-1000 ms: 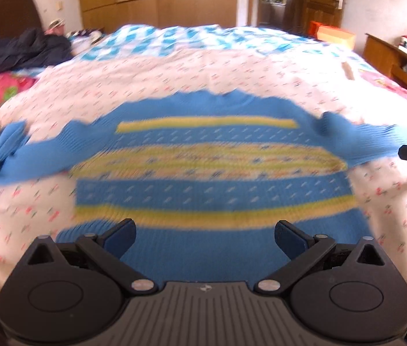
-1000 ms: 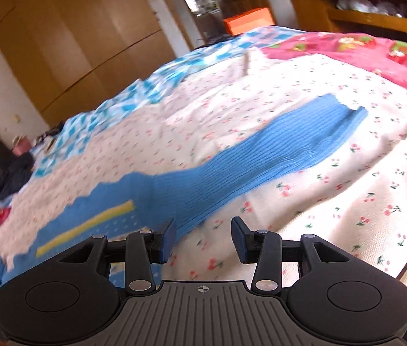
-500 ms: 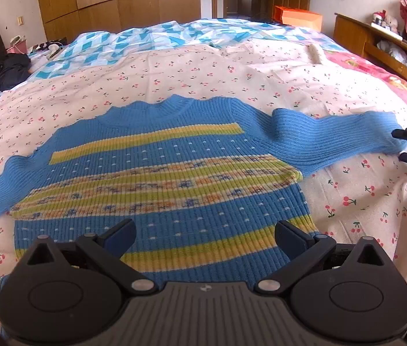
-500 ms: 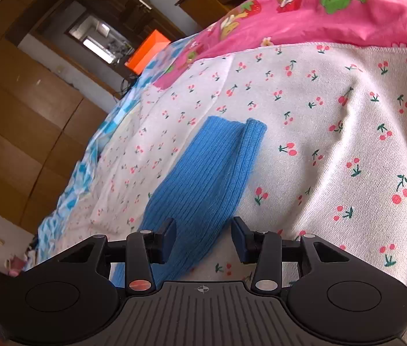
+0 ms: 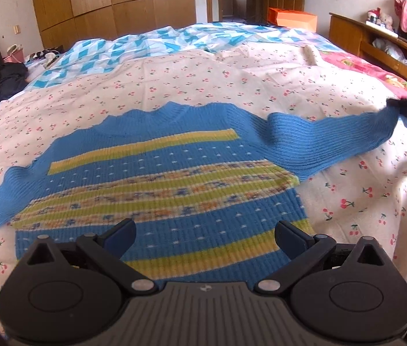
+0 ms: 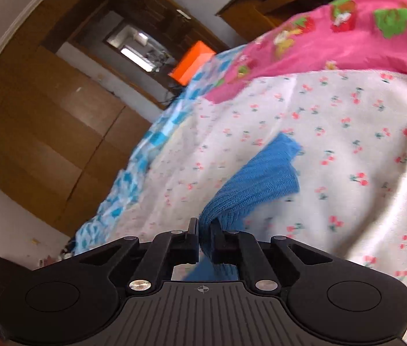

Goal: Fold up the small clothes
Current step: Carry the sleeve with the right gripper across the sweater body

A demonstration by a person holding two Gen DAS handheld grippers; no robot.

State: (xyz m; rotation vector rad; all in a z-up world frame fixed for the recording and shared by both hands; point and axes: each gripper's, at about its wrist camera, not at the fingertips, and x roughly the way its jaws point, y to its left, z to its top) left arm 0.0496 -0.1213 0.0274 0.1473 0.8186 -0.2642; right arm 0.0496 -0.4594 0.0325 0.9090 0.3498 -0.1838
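Right hand-held gripper (image 6: 203, 235) clamped on sleeve cuff (image 6: 264, 178) of blue sweater (image 5: 160, 184); left hand-held gripper (image 5: 205, 238) w/ fingers apart, holding nothing.

Sweater lies flat, front up, on cherry-print sheet (image 5: 232, 77) of bed, near edge; left unit hovers over hem. Right sleeve stretches to far right, its end pinched between the fingers. Knit looks soft, light, stretchy, so it will likely sag and drag rather than keep shape. Best holds, by judgement: cuff, shoulder seam, hem corners; avoid mid-panel, which would bunch.
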